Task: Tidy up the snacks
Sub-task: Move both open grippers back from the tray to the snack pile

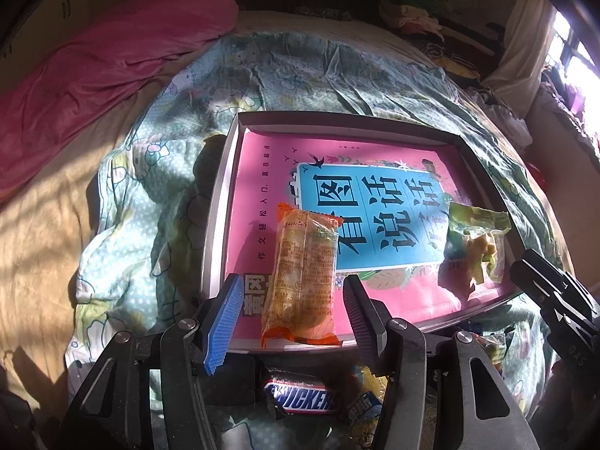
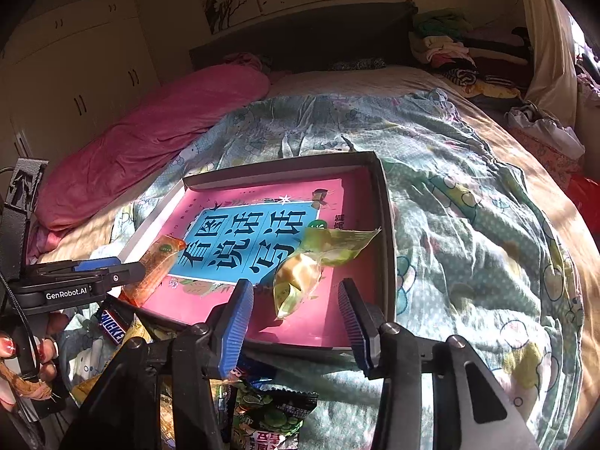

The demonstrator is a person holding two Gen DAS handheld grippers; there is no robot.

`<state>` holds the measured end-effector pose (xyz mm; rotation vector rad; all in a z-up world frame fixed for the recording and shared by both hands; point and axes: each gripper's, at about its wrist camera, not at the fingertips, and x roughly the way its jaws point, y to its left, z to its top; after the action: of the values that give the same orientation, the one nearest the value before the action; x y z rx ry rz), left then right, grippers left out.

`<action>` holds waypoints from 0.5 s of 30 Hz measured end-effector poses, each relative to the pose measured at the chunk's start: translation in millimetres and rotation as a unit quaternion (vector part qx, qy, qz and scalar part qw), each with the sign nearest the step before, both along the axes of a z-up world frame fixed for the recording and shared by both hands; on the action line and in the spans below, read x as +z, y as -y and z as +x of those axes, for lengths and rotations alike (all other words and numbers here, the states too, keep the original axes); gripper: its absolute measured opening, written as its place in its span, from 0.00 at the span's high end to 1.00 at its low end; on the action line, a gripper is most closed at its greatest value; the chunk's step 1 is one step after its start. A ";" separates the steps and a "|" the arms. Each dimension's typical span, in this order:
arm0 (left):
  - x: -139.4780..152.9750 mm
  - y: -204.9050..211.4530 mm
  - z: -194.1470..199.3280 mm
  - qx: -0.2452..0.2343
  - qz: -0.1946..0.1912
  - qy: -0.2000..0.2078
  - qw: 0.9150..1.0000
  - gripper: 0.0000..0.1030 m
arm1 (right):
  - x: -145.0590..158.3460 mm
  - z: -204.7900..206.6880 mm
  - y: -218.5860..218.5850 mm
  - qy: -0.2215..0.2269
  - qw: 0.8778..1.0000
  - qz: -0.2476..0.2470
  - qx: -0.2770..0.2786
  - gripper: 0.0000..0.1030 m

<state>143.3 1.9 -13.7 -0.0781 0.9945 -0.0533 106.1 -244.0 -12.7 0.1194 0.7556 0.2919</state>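
Observation:
A shallow grey box tray (image 1: pixel 337 117) (image 2: pixel 281 167) lies on the bed with a pink and blue book (image 1: pixel 393 221) (image 2: pixel 243 232) covering its floor. An orange snack packet (image 1: pixel 303 277) (image 2: pixel 157 266) rests on the book at the tray's near left. My left gripper (image 1: pixel 290 309) (image 2: pixel 125 272) straddles it, open, its pads not pressing the wrapper. A green and yellow candy packet (image 1: pixel 474 240) (image 2: pixel 303 273) lies at the near right of the tray. My right gripper (image 2: pixel 296 313) (image 1: pixel 543 281) stands open around its near end, clear of it.
Loose snacks lie on the floral quilt (image 2: pixel 468 225) before the tray: a Snickers bar (image 1: pixel 300 401) (image 2: pixel 112 324), a blue packet (image 1: pixel 363 412) and a green packet (image 2: pixel 270 420). A pink blanket (image 1: pixel 112 67) (image 2: pixel 150 142) lies at the left, clothes (image 2: pixel 457 52) at the headboard. A hand (image 2: pixel 22 352) holds the left gripper.

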 end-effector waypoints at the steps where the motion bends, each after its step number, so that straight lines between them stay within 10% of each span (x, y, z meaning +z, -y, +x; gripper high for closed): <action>1: 1.3 -1.9 -1.2 0.002 -0.002 0.001 1.000 0.45 | 1.4 -0.6 1.7 0.003 1.000 0.002 -0.002 0.52; 15: 16.3 -30.0 -27.1 0.021 -0.024 0.010 0.999 0.44 | 11.2 -11.2 13.2 0.023 0.999 0.014 -0.019 0.46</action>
<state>116.2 31.9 2.7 -0.1429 0.9719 -0.0389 94.9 -257.2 -1.5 0.1520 0.7023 0.2688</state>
